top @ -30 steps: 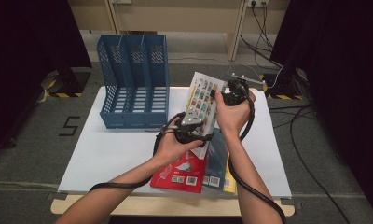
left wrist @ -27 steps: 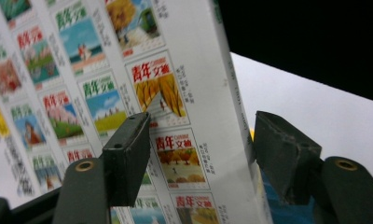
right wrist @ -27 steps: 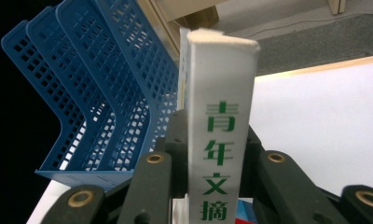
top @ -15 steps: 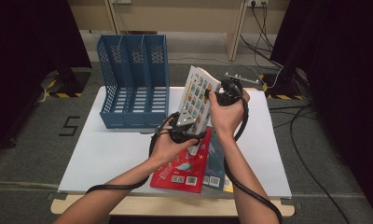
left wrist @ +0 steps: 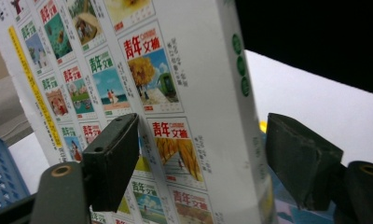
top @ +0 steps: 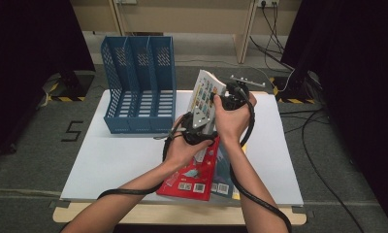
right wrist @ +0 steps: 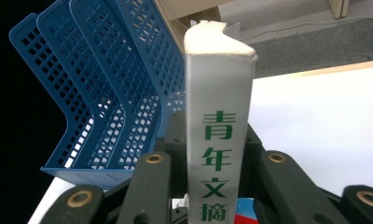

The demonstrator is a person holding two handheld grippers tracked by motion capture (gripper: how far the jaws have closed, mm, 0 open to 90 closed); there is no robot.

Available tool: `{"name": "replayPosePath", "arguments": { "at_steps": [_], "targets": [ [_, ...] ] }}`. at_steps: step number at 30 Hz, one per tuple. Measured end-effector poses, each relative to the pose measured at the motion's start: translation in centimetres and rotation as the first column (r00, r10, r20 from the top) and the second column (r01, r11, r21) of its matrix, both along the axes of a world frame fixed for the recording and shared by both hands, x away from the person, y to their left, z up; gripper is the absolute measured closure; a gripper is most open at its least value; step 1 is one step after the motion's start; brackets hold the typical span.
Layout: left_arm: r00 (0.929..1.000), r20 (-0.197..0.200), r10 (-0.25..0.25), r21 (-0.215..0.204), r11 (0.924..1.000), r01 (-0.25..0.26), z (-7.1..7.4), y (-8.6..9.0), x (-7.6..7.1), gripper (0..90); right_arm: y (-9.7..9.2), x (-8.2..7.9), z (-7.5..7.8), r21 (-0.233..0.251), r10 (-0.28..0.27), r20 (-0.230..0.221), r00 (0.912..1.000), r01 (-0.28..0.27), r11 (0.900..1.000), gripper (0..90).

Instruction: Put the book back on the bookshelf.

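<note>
- While the white magazine (top: 205, 95) stands tilted at frame centre above the desk (top: 109, 160), the right claw (top: 220, 101) is clamped on its spine.
- The left claw (top: 198, 130) has just been opening; its pads stand apart, the magazine between them.
- Held by one claw, it could sag or twist before reaching the blue file rack (top: 138, 92).
- The right pads are hidden behind the spine.

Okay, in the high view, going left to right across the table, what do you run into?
Blue file rack → left gripper → white book, held up off the table → right gripper → bare white tabletop.
</note>
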State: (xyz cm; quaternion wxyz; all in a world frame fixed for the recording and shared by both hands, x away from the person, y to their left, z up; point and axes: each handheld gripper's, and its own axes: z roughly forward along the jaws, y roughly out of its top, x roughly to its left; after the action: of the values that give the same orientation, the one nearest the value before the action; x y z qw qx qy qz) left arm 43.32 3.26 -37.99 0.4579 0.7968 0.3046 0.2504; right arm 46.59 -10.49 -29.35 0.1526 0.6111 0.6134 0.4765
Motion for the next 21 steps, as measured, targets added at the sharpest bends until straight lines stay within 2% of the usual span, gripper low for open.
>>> {"name": "replayPosePath", "arguments": {
  "at_steps": [2, 9, 21],
  "targets": [
    [0.9999, 0.008, 0.011, 0.016, 0.9998, -0.011, -0.10, -0.06, 0.07, 24.8, 0.10, -0.04, 0.10, 0.001, 0.003, 0.001, 1.0000, -0.003, 1.0000, 73.4],
    [0.9991, 0.000, 0.043, 0.023, 0.9988, -0.043, -0.07, -0.13, 0.40, 23.2, 0.63, -0.18, 0.36, 0.004, 0.009, 0.006, 0.9999, -0.009, 1.0000, 72.7],
    [0.9968, -0.025, 0.076, 0.011, 0.9970, -0.076, -0.13, -0.41, 0.78, 21.7, 1.01, -0.14, 0.49, 0.013, 0.013, 0.004, 0.9999, -0.013, 0.9998, 71.6]
  ]
}}
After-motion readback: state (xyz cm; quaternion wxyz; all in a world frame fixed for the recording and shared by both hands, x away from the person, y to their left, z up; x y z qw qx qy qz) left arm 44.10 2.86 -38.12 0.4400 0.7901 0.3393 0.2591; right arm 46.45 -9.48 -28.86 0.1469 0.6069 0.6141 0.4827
